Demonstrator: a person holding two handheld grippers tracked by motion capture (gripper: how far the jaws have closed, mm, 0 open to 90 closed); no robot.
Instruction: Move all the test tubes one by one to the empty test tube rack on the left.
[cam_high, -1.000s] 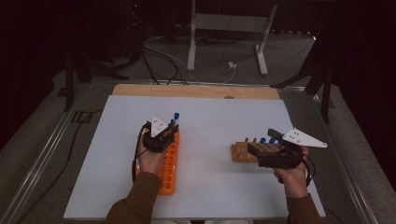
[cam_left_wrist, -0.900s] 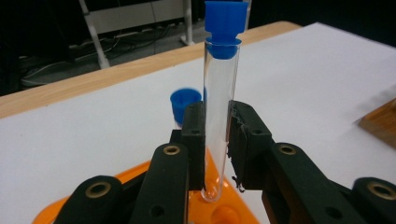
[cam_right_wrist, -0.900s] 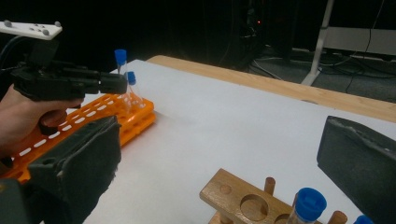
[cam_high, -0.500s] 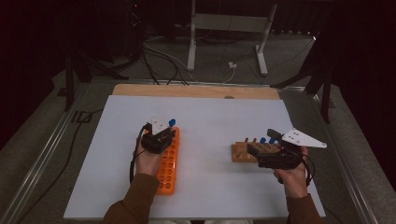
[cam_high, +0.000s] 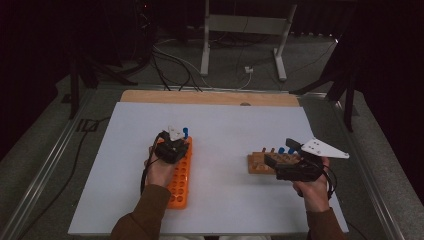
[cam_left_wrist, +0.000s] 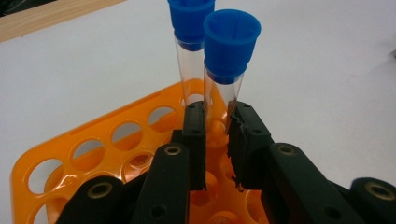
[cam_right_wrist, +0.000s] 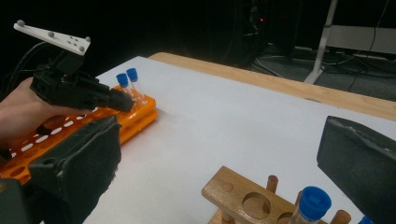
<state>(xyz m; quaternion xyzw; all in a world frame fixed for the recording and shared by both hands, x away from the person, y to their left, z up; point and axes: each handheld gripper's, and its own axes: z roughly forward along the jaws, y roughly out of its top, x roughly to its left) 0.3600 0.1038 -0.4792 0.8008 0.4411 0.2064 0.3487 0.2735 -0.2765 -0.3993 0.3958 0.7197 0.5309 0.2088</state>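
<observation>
While lowering into a far-end hole of the orange rack (cam_high: 179, 172) on the counter (cam_high: 225, 130), clamped around a blue-capped tube (cam_left_wrist: 227, 60) by the left gripper (cam_left_wrist: 216, 123); right gripper (cam_right_wrist: 224, 158) released, waiting above the wooden rack (cam_right_wrist: 247, 200).

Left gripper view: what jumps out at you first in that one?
Two clear tubes with bright blue caps stand upright in the orange rack. The left gripper pinches the nearer tube between its black jaws. Across the white table, the right gripper waits open by a wooden rack.
</observation>
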